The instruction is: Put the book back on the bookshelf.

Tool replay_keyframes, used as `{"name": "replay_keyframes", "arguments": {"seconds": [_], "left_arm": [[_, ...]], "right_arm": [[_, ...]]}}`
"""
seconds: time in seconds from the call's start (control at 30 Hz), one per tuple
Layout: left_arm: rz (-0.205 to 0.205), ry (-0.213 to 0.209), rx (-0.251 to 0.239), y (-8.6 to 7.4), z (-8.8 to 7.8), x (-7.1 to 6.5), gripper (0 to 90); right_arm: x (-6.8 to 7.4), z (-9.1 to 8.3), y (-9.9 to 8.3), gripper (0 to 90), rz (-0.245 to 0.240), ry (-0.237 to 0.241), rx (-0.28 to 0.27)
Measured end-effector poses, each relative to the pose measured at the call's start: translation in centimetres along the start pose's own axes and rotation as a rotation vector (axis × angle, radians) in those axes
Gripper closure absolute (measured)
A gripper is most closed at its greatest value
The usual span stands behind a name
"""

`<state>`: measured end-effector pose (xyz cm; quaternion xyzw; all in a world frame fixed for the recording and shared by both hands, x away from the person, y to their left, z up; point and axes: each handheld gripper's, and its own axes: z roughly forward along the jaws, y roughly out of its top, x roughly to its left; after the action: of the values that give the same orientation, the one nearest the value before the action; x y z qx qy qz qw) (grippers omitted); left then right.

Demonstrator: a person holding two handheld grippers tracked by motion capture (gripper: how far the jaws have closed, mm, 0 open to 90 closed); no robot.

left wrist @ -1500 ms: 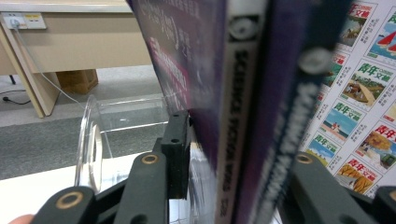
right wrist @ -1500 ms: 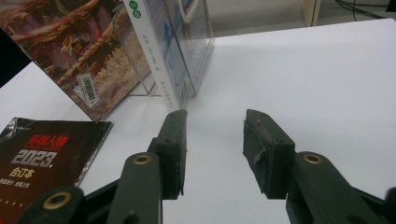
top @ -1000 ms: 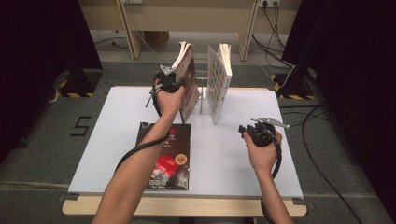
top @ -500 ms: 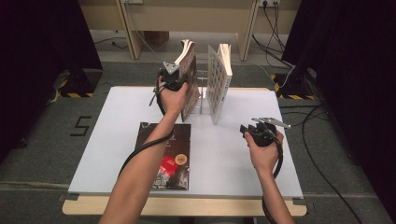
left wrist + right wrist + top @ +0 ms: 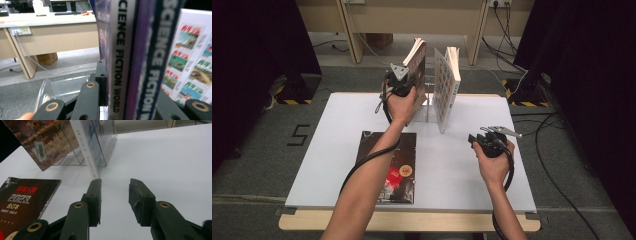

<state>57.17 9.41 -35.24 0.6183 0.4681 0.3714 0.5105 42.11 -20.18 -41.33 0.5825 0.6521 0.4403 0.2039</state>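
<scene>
As the left tool (image 5: 408,84) stays clamped on the magazines (image 5: 130,60), right tool (image 5: 114,200) narrowing

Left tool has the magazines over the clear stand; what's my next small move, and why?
Probably ease the left tool down: it is clamped on the Science Fiction World magazines, which lean above the clear stand. The right tool is open and empty.

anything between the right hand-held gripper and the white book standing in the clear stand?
Nothing. In the right gripper view, bare white table runs from the open right hand-held gripper to the white book.
</scene>
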Motion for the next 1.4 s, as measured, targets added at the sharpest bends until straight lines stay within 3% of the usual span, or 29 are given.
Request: {"name": "replay_keyframes", "arguments": {"seconds": [0.2, 0.4, 0.47, 0.77, 0.97, 1.23, 1.4], "left_arm": [[0.067, 0.002, -0.006, -1.0, 0.2, -0.2, 75.6], [0.055, 0.039, 0.003, -2.1, -0.6, 0.4, 74.1], [0.035, 0.050, 0.001, -2.6, -1.2, 0.8, 73.0], [0.038, 0.031, 0.023, -2.3, -1.7, 1.1, 68.4], [-0.015, -0.013, 0.040, -2.1, -2.3, 1.4, 60.4], [-0.065, -0.065, 0.076, -2.9, -3.4, 1.8, 56.5], [-0.085, -0.073, 0.086, -3.8, -4.1, 2.2, 56.6]], "right_arm": [[-0.1, -0.1, 0.1, 62.9, -0.006, 0.006, 0.000], [-0.2, -0.4, 0.2, 63.1, -0.001, 0.000, -0.009], [-0.3, -0.5, 0.2, 63.0, 0.003, 0.003, -0.011], [-0.4, -0.8, 0.3, 62.7, 0.011, 0.008, -0.015], [-0.5, -0.7, 0.2, 62.4, 0.021, 0.009, -0.005], [-0.3, -0.8, 0.2, 62.0, 0.029, 0.014, 0.000], [-0.4, -0.8, 0.2, 61.9, 0.029, 0.013, 0.002]]}}
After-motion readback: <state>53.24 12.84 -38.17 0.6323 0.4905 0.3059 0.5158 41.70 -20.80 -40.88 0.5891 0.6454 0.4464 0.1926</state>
